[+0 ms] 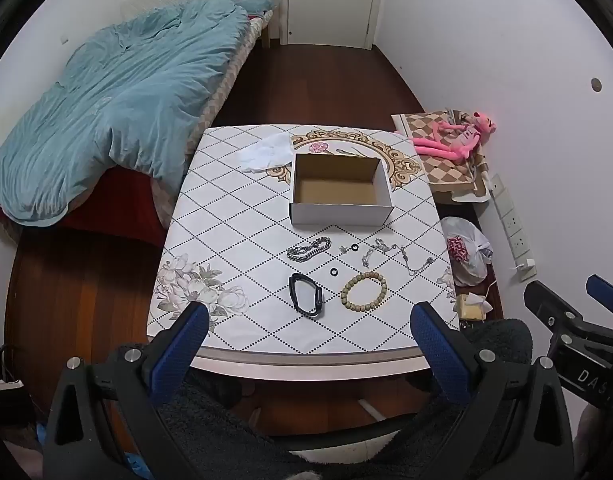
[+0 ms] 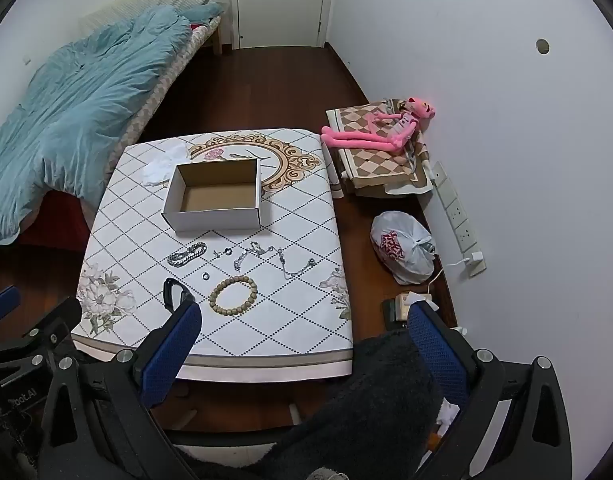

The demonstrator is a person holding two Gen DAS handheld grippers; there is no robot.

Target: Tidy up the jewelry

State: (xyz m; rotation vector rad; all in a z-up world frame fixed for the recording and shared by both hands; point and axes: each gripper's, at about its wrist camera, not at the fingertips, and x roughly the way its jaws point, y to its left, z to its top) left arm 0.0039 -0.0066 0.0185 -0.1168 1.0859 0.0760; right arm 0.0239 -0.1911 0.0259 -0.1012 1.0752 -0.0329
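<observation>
1. My left tongs (image 1: 306, 316) hang over the near edge of the surface (image 1: 234, 240), tipped steeply downward, their blue pads spread wide apart with nothing between them.
2. My right tongs (image 2: 304, 320) hang the same way just to the right, also spread wide and empty; their left pad sits over the near part of the surface, their right pad over the floor beside it.
3. An open cardboard box (image 1: 340, 188) stands on the far half of the surface, and it is bare inside.
4. The jewelry lies loose on the surface between the box and me.
5. A silver chain bracelet (image 1: 309, 251) lies bunched up just in front of the box's left corner.
6. A thin silver necklace (image 1: 398, 258) sprawls to the right of it, near the surface's right edge.
7. Two small dark rings rest between them: one ring (image 1: 353, 247) nearer the box, the other ring (image 1: 334, 271) nearer me.
8. A black band (image 1: 306, 294) lies closest to my left tongs, with a wooden bead bracelet (image 1: 363, 291) just beside it on the right.
9. A crumpled white cloth (image 1: 266, 152) lies at the far left of the surface, behind the box.
10. A bed with a blue quilt (image 1: 118, 100) stands to the left, and a pink plush toy (image 2: 382, 132) lies on a folded cloth by the right wall.
</observation>
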